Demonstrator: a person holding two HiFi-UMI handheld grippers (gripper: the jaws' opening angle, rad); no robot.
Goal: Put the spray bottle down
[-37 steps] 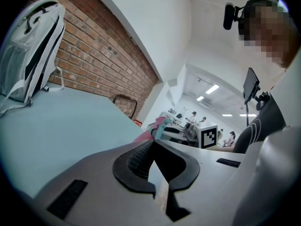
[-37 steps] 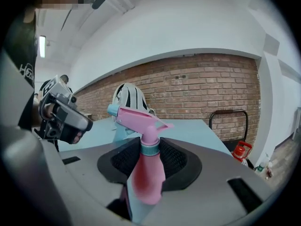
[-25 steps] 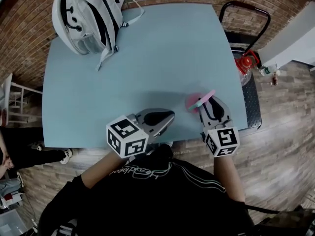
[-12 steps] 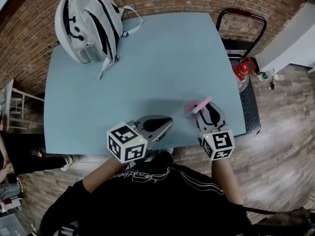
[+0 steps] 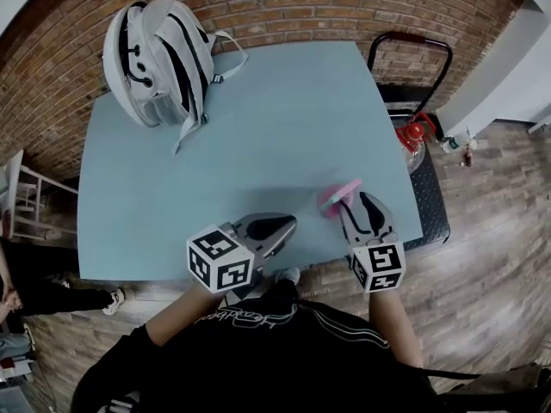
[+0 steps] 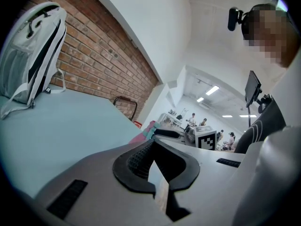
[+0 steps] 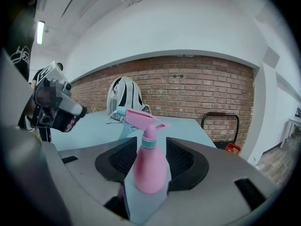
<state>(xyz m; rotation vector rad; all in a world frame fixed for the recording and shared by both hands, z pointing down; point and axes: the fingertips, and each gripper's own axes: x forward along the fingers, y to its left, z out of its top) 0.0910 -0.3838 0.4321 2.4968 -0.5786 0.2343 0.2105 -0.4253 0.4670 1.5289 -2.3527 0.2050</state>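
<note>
Our right gripper [image 5: 356, 205] jaws just opened around the upright pink plastic spray bottle [image 7: 149, 166] with its teal collar. Our left gripper [image 6: 154, 171] is clenched, empty.

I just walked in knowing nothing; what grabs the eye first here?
A pink spray bottle stands upright on the pale blue table, near its front edge, between the jaws of the right tool, which have just been opening. A white and black backpack sits at the far left corner by the brick wall.
</note>
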